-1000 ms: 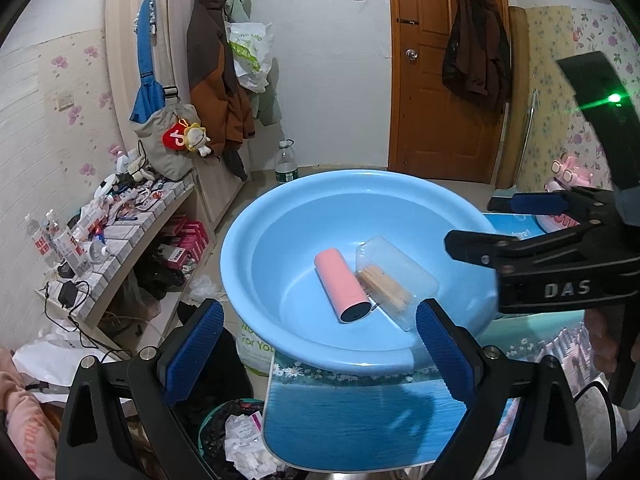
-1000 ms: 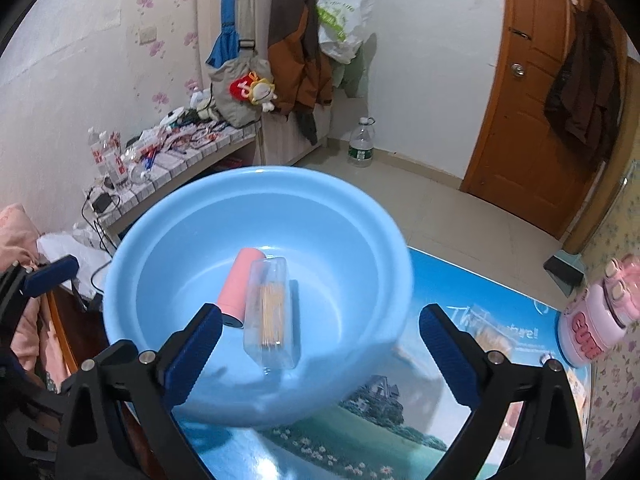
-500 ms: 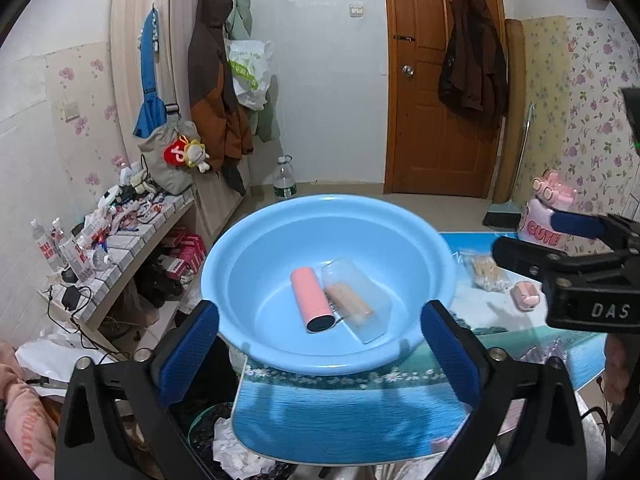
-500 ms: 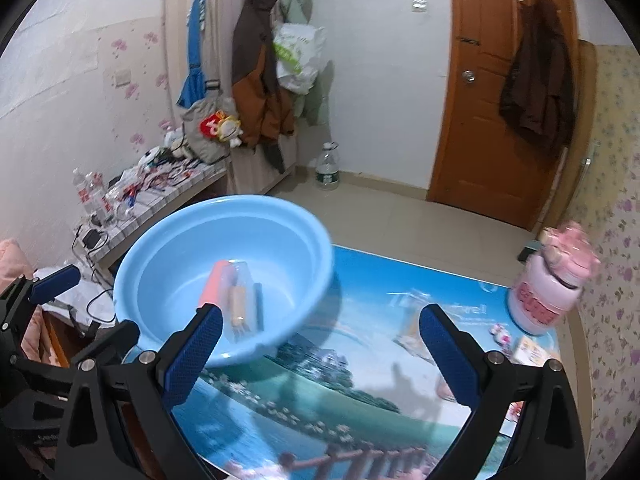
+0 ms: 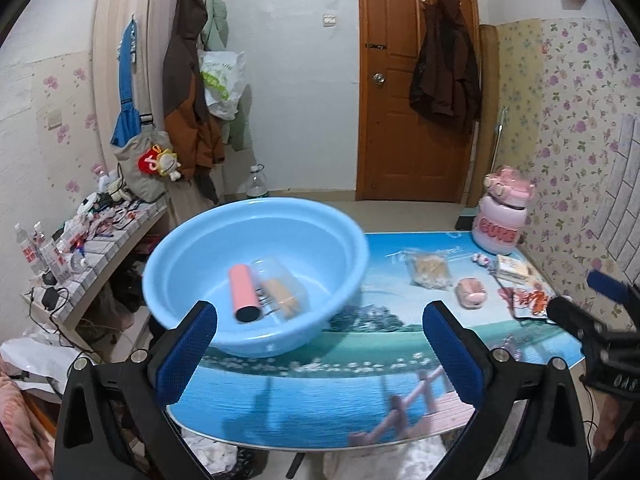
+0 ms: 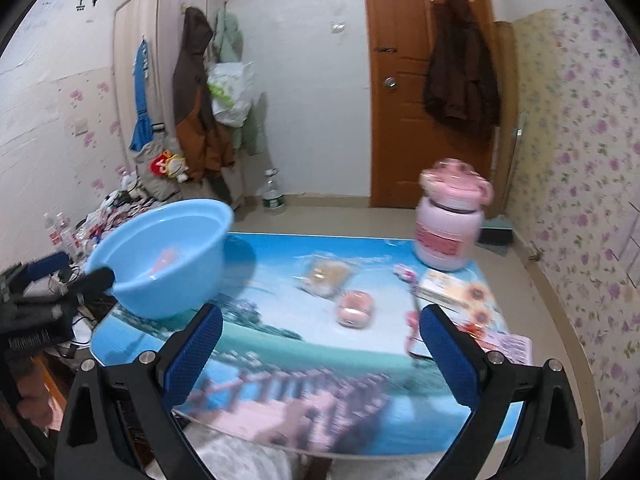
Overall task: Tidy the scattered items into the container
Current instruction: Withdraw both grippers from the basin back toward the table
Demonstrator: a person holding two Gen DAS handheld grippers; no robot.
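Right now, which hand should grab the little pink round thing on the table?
Probably the right. The right gripper looks over the table side where the pink round thing lies, jaws open and empty. The left gripper sits by the blue basin, farther from it.

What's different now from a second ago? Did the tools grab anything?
Both tools, left tool and right tool, pulled back from the round light-blue plastic basin; the right swung toward the table's other end. Neither grabbed anything. The pink cylinder and clear plastic box stayed inside.
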